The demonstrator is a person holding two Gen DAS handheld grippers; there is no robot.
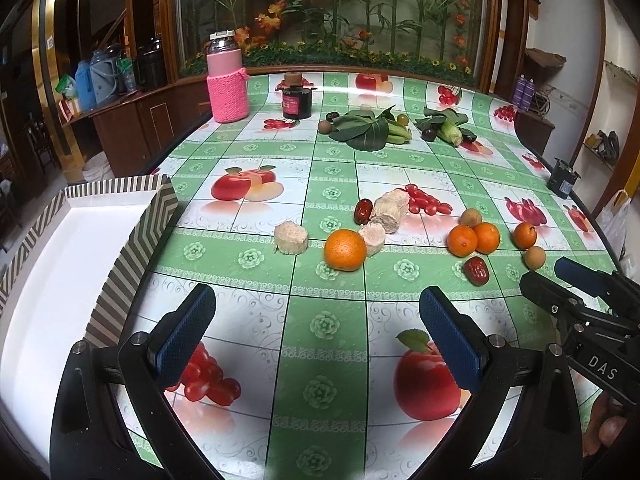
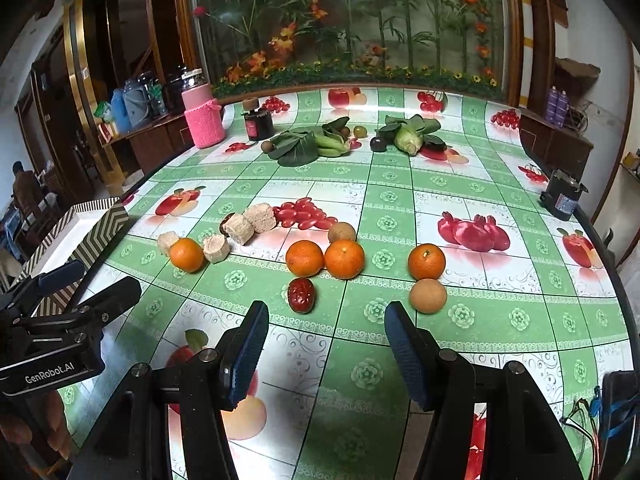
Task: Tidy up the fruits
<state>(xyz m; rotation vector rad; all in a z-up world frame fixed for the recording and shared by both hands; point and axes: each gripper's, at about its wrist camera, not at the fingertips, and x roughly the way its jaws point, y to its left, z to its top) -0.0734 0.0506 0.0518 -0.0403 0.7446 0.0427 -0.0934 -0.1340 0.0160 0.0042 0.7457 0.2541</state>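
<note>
Several oranges lie on the fruit-print tablecloth: one (image 1: 345,249) (image 2: 186,255) on the left, a touching pair (image 1: 473,239) (image 2: 325,258), one (image 2: 426,261) on the right. A red jujube (image 2: 301,295) (image 1: 476,271) and a tan round fruit (image 2: 427,295) lie nearest. A striped box (image 1: 60,248) (image 2: 86,232) with a white inside stands at the left edge. My left gripper (image 1: 318,332) is open and empty above the cloth, short of the left orange. My right gripper (image 2: 326,344) is open and empty, just short of the jujube.
Pale cake chunks (image 1: 390,210) and a dark jujube (image 1: 363,211) lie mid-table. Leafy greens (image 1: 366,128), corn (image 2: 408,140) and small fruits lie at the back. A pink-sleeved bottle (image 1: 227,80), a dark jar (image 1: 297,101) and a black device (image 2: 562,196) also stand there.
</note>
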